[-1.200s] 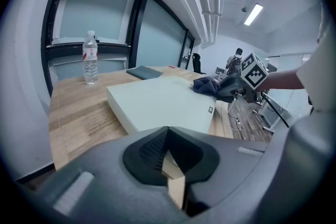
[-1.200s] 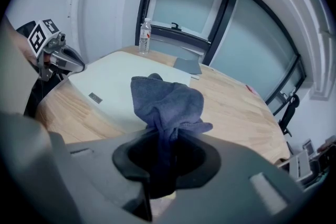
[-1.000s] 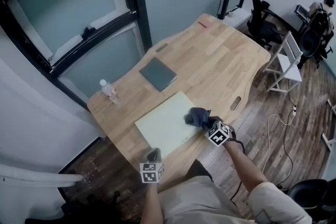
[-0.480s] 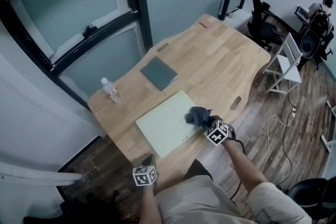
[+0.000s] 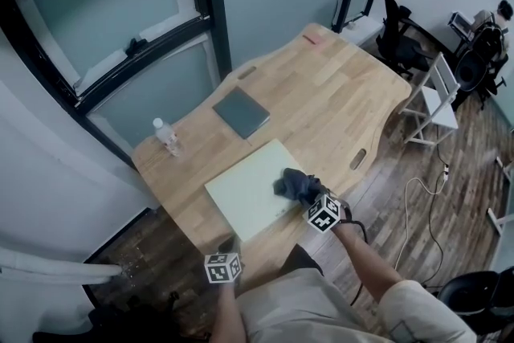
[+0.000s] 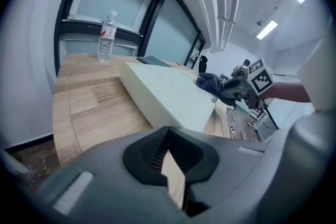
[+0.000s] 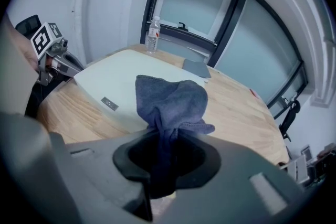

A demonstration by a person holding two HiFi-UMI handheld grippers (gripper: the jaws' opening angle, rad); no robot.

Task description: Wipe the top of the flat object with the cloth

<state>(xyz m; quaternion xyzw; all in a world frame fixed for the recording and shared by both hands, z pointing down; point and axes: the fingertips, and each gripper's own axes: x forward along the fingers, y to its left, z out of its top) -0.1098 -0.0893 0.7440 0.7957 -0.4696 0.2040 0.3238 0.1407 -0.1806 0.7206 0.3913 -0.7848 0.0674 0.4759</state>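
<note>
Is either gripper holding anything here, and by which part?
Right gripper pinches the blue cloth by a bunched edge, the rest lying on the pale flat board. Left gripper holds nothing.

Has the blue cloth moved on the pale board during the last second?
Yes. The cloth, held by the right gripper, slid slightly toward the person, away from the table's slot.

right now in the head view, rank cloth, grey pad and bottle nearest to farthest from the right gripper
1. cloth, clamped in the right gripper
2. grey pad, mid table
3. bottle, left edge of the table
</note>
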